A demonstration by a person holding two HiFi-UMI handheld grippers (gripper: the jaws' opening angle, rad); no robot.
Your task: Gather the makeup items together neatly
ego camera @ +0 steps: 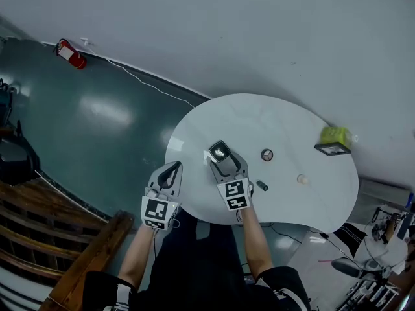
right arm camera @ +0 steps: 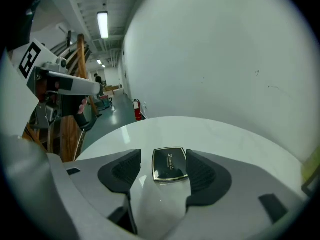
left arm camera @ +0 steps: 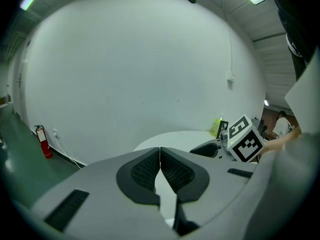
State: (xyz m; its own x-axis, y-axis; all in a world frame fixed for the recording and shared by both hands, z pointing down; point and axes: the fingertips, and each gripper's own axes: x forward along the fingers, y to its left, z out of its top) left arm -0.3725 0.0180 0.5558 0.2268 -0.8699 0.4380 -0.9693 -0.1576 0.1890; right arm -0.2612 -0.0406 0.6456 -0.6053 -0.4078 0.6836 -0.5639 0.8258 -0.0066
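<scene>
Nearest, the right gripper [right arm camera: 164,156] has its jaws spread either side of a black compact [ego camera: 220,151] lying flat on the table [ego camera: 285,122], apparently lined up to pinch it, while the left gripper [left arm camera: 160,156] beside it hangs empty, jaws pressed together, likely spare.

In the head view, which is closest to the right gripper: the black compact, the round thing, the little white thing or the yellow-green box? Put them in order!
1. black compact: between the open fingers of the right gripper.
2. round thing: to the right, mid-table.
3. little white thing: further right.
4. yellow-green box: at the far right edge.
</scene>
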